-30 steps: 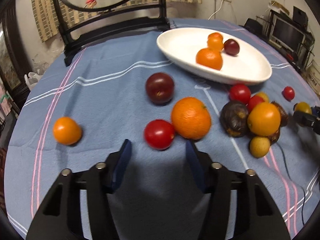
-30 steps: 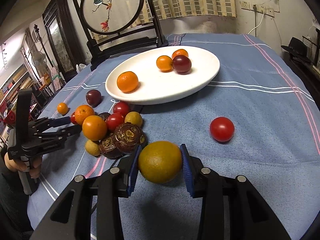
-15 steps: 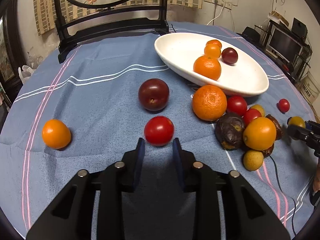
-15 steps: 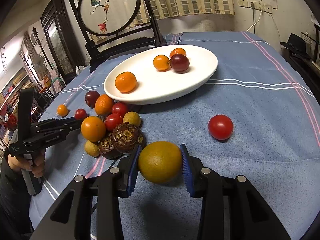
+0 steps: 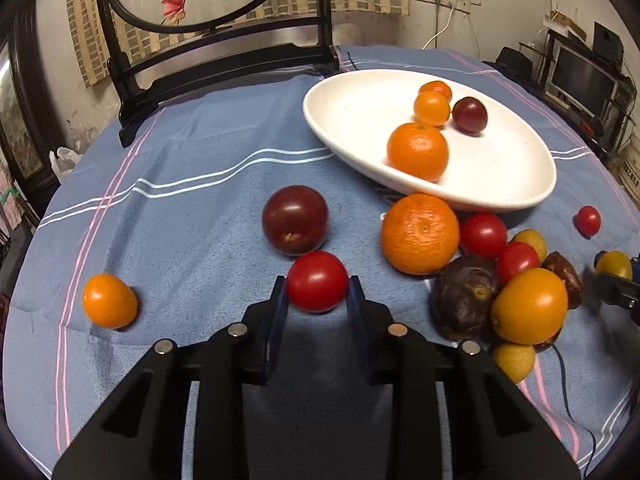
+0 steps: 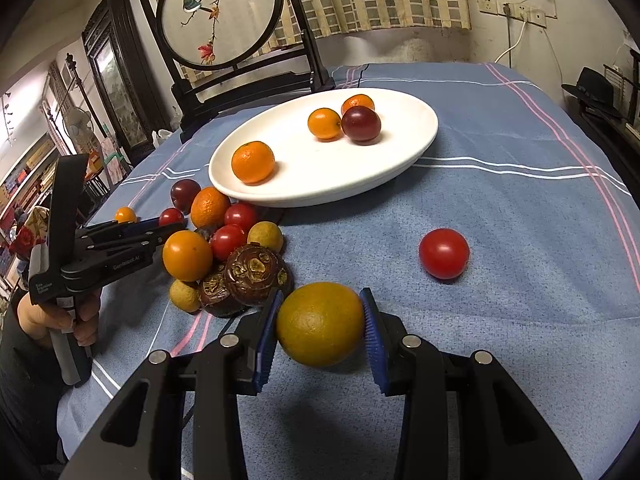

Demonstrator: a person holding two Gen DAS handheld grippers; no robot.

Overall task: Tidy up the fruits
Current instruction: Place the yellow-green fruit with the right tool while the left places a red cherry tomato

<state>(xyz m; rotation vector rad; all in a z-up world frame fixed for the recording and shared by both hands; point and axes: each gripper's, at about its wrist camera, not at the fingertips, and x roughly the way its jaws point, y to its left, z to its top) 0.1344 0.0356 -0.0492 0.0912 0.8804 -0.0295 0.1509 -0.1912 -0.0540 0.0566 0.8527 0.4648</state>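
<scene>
My left gripper [image 5: 317, 278] has its jaws closing on a red tomato [image 5: 318, 288] that rests on the blue cloth, and both pads touch its sides. A dark plum [image 5: 295, 219] lies just beyond it, with a large orange [image 5: 420, 234] to the right. My right gripper [image 6: 321, 294] is shut on a yellow-orange citrus fruit [image 6: 320, 324] low over the cloth. The white oval plate [image 6: 320, 176] holds an orange [image 6: 253, 161], a small orange fruit [image 6: 325, 123], another behind it and a plum [image 6: 361, 124]. In the right wrist view the left gripper [image 6: 176, 230] reaches in from the left.
A pile of tomatoes, an orange, brown wrinkled fruits and small yellow fruits [image 6: 240, 256] lies in front of the plate. A lone tomato [image 6: 444, 253] sits to the right, a small orange fruit [image 5: 109, 300] far left. A dark wooden screen stand [image 5: 224, 68] stands at the table's back.
My left gripper moved forward to the red tomato and its jaws narrowed onto it. The large orange rolled right, toward the plate and pile. The right gripper kept still with its fruit.
</scene>
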